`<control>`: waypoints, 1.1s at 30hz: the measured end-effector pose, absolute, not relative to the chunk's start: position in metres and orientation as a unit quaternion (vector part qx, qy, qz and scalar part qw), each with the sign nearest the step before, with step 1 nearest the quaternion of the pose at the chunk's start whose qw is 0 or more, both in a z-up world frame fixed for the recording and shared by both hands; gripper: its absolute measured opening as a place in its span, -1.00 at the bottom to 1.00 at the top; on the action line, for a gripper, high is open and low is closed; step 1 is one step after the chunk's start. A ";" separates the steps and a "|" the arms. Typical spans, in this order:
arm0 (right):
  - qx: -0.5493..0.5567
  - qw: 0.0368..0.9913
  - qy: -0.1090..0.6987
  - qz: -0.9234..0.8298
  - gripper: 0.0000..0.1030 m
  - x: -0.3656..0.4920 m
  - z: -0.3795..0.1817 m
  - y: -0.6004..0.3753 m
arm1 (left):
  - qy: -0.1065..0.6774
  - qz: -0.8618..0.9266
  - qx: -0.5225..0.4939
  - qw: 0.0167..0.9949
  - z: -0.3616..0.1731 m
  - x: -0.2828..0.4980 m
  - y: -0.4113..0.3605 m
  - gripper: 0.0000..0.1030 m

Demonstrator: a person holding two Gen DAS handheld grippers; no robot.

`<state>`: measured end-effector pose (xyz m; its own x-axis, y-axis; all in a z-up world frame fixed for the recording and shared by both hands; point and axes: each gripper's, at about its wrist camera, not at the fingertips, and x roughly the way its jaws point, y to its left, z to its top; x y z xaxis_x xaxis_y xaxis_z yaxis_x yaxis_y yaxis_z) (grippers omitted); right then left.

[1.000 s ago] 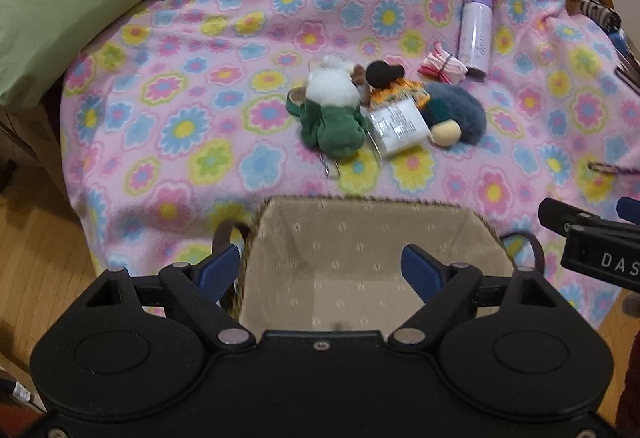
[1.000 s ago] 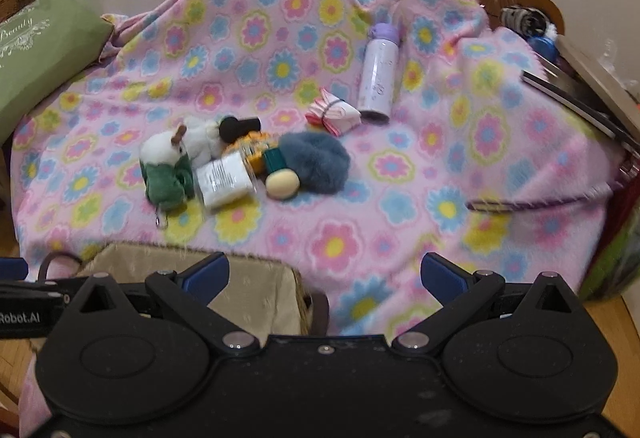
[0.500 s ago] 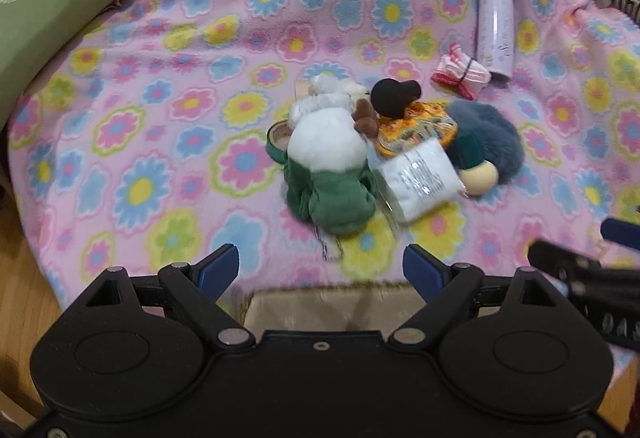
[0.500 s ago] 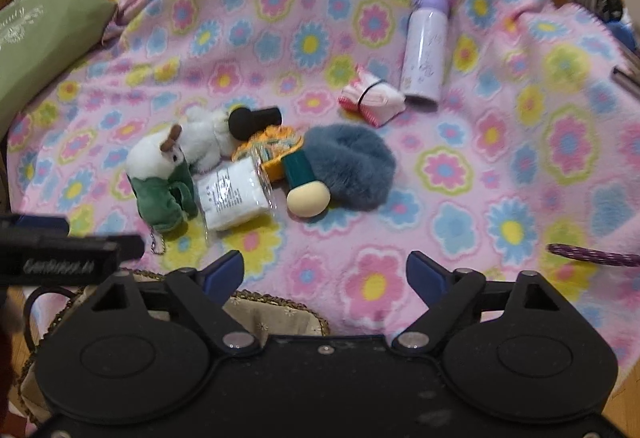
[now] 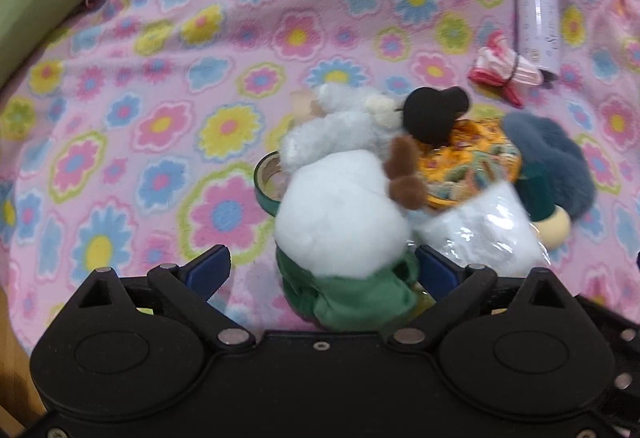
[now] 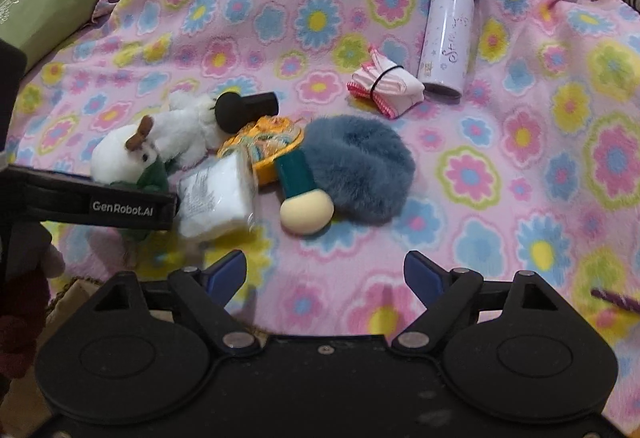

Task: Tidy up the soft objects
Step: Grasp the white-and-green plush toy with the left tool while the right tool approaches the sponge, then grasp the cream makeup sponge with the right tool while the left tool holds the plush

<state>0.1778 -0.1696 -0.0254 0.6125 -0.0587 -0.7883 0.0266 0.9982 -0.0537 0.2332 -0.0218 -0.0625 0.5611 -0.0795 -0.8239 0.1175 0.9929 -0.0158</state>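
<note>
Left gripper (image 5: 322, 270) is held wide, its blue pads (image 5: 208, 270) set on either side of the green body of the white plush toy (image 5: 340, 222); no contact with the toy can be confirmed. Right gripper (image 6: 324, 274) is likewise spread wide and holds nothing, poised over bare floral blanket (image 6: 520, 166) on the near side of the plush toy's cluster.

Relative to the plush toy, the remaining items are placed as follows: a clear-wrapped white packet (image 5: 480, 234) touches it on the right; a black-headed brush (image 5: 434, 114) and an orange patterned pouch (image 5: 472, 166) lie just behind and to the right; a blue-grey furry item (image 5: 556, 162) and a cream-tipped brush (image 6: 306, 198) lie further right; a bundled pink cloth (image 5: 502, 68) and a lilac bottle (image 5: 538, 8) lie well apart, far right. A green cushion (image 6: 44, 10) is seen far left.

Compared with one second ago, the left gripper has been advanced from above the beige lined basket to the plush toy, which now fills the space between the pads. The basket has dropped out of the left view; only a beige corner (image 6: 76, 290) remains in the right view. The right gripper has also been brought closer to the cluster.

The first pick is judged to be in preparation: closing on the toy is not yet done, and no item has been sorted.
</note>
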 end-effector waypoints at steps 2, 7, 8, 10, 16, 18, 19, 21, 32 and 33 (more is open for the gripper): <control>-0.021 0.900 0.436 -0.024 0.65 0.187 -0.028 -0.170 | 0.476 -0.058 0.011 0.877 -0.068 0.241 -0.018 0.87; -0.016 0.900 0.435 -0.014 0.52 0.211 -0.037 -0.170 | 0.483 -0.061 -0.001 0.874 -0.075 0.253 -0.011 0.95; -0.014 0.899 0.438 -0.011 0.49 0.217 -0.039 -0.170 | 0.483 -0.062 -0.001 0.873 -0.076 0.255 -0.011 0.95; -0.013 0.898 0.440 -0.009 0.41 0.224 -0.043 -0.169 | 0.484 -0.063 -0.004 0.873 -0.077 0.259 -0.010 0.94; 0.000 0.900 0.436 -0.015 0.42 0.241 -0.052 -0.171 | 0.480 -0.060 0.005 0.875 -0.079 0.265 -0.014 0.94; 0.002 0.900 0.436 -0.020 0.43 0.245 -0.056 -0.172 | 0.478 -0.059 0.005 0.876 -0.080 0.264 -0.014 0.94; 0.003 0.900 0.434 -0.024 0.44 0.247 -0.059 -0.172 | 0.478 -0.060 0.004 0.876 -0.080 0.264 -0.014 0.94; 0.005 0.898 0.439 -0.028 0.45 0.251 -0.065 -0.175 | 0.478 -0.061 0.005 0.876 -0.080 0.263 -0.014 0.94; 0.063 0.893 0.444 -0.032 0.58 0.258 -0.078 -0.187 | 0.476 -0.087 0.004 0.875 -0.078 0.260 -0.011 0.86; 0.063 0.893 0.445 -0.032 0.58 0.258 -0.078 -0.186 | 0.476 -0.087 0.002 0.875 -0.077 0.260 -0.010 0.80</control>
